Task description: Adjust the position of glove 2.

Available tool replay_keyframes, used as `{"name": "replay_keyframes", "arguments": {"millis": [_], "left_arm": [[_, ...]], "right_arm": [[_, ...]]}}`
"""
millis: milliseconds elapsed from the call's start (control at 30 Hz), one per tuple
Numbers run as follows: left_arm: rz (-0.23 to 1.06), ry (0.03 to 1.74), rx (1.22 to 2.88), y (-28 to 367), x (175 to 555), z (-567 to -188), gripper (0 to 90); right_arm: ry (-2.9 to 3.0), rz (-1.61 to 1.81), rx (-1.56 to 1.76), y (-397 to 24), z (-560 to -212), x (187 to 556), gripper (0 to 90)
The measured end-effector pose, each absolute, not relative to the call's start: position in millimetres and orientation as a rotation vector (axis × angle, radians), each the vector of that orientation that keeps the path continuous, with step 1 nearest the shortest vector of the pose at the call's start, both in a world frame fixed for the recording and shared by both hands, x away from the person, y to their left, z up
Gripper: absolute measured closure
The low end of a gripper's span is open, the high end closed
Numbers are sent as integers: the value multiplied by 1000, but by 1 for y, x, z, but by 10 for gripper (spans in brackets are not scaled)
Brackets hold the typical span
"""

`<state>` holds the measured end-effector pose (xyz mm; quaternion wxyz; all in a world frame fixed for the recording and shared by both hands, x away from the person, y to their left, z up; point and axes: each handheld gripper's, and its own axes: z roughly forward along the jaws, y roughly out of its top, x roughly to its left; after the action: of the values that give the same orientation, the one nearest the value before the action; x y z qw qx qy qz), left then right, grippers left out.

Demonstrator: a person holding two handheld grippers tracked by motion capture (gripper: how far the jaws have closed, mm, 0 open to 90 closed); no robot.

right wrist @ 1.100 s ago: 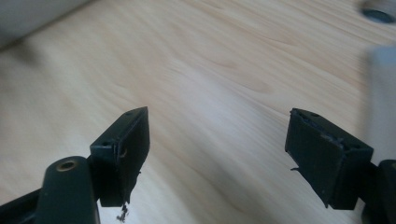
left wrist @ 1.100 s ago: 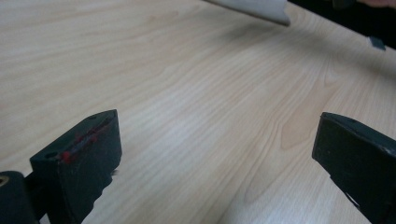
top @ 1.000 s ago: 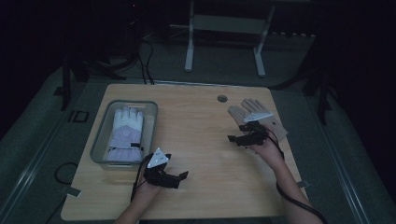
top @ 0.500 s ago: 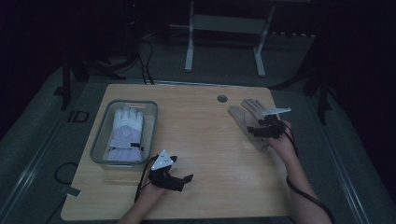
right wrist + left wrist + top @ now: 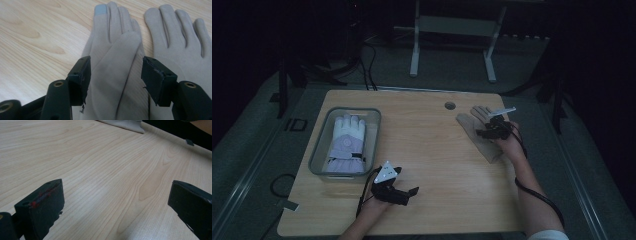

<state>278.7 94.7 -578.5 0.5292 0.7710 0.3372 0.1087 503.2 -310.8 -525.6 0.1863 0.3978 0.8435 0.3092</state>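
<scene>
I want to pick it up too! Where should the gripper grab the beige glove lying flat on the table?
Probably the raised fold of the beige glove, from above at the cuff end. It lies flat, so only that ridge gives the right gripper something to pinch.

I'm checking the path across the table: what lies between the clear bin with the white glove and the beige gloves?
Bare wooden tabletop in the high view, with a small round hole near the far edge, between the bin and the beige gloves.
</scene>
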Motion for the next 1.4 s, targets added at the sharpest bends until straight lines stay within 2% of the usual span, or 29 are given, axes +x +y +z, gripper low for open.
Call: {"name": "replay_keyframes", "arguments": {"millis": [200,267,333,400,500,700,933,1167,1400], "left_arm": [[263,796,1837,94,278,-578,9],[267,795,1841,94,278,-578,9],[262,795,1841,94,278,-578,9],[265,794,1842,94,278,-578,9],[266,794,1841,94,278,-578,9],[271,796,1836,94,278,-578,9],[287,779,1825,94,277,-575,9],[317,774,1793,95,277,-573,9],[345,774,1764,102,277,-571,9]], "right_arm": [[2455,829,1089,-309,-544,507,461],[2453,840,1107,-310,-544,507,528],[2460,834,1114,-308,-543,505,649],[2459,820,1121,-304,-542,503,725],[2440,794,1162,-298,-541,499,776],[2421,909,1284,-280,-536,484,795],[2382,1003,1351,-236,-528,464,801],[2271,1119,1452,-203,-507,454,803],[2209,1108,1476,-170,-500,443,802]]}}
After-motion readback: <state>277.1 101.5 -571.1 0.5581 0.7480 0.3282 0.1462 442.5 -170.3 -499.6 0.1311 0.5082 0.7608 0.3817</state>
